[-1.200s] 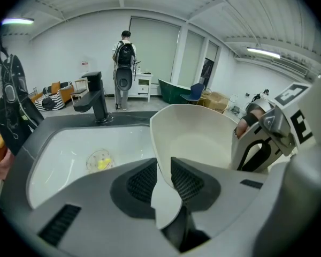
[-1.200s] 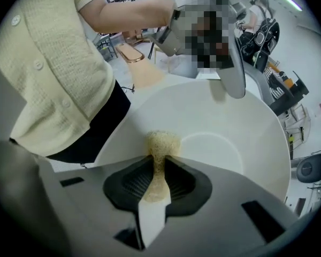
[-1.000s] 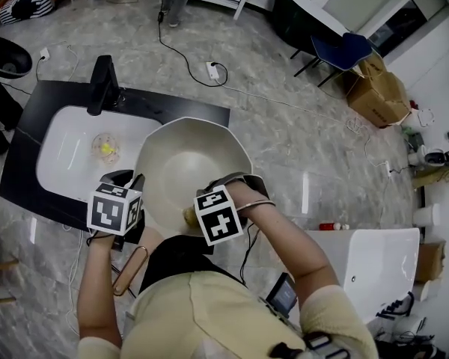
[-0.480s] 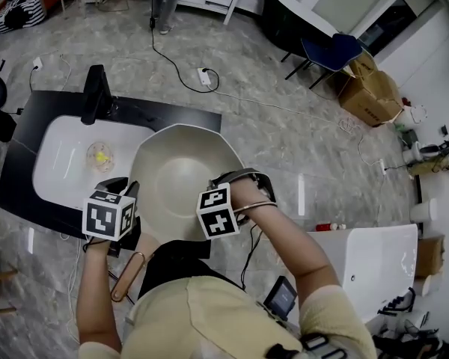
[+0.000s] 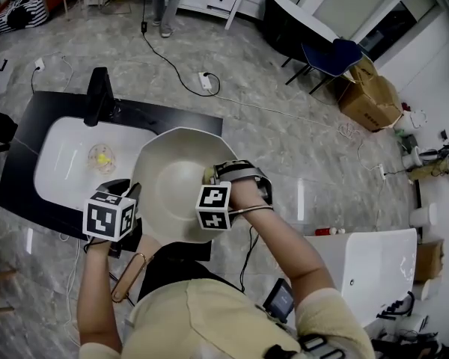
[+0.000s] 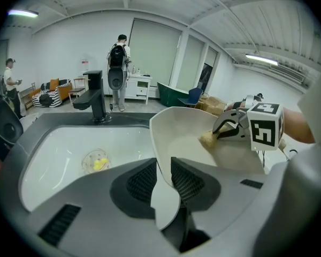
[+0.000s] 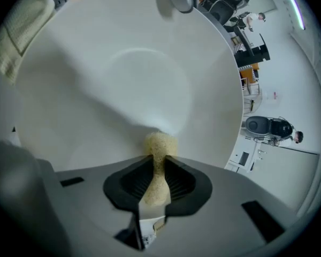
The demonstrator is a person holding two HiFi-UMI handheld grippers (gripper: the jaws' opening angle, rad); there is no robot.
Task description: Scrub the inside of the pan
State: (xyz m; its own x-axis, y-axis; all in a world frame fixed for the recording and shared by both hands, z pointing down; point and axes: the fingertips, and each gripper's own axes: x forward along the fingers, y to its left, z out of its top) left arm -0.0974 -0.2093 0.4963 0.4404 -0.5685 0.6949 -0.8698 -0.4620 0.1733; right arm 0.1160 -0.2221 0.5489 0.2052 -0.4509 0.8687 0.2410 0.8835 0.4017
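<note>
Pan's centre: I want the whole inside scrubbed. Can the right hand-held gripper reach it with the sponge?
Probably yes: the sponge in the right hand-held gripper touches the pan inside; its bare centre lies just beyond, and the left hand-held gripper holds the rim, out of the way.

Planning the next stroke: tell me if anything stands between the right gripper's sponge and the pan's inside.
Nothing visible does. The sponge, pinched in the right gripper, rests directly against the bare inner wall of the pan.
</note>
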